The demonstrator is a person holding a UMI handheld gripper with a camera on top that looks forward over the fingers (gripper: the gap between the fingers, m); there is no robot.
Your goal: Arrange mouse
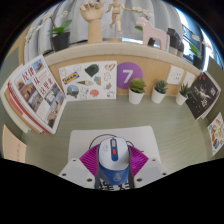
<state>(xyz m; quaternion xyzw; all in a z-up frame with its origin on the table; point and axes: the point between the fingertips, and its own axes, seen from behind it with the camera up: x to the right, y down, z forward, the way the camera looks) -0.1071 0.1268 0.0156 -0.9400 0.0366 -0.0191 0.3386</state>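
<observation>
A white and blue mouse with a red-orange scroll wheel sits between my fingers, its nose pointing ahead. My gripper is shut on it: the magenta pads press on its left and right sides. The mouse appears to be held just above the pale table. Its rear end is hidden low between the fingers.
Beyond the fingers, three small potted plants stand by a low wall, with a purple "7" card and picture cards. An open brochure leans at the left and a booklet at the right. Wooden figures stand on the shelf behind.
</observation>
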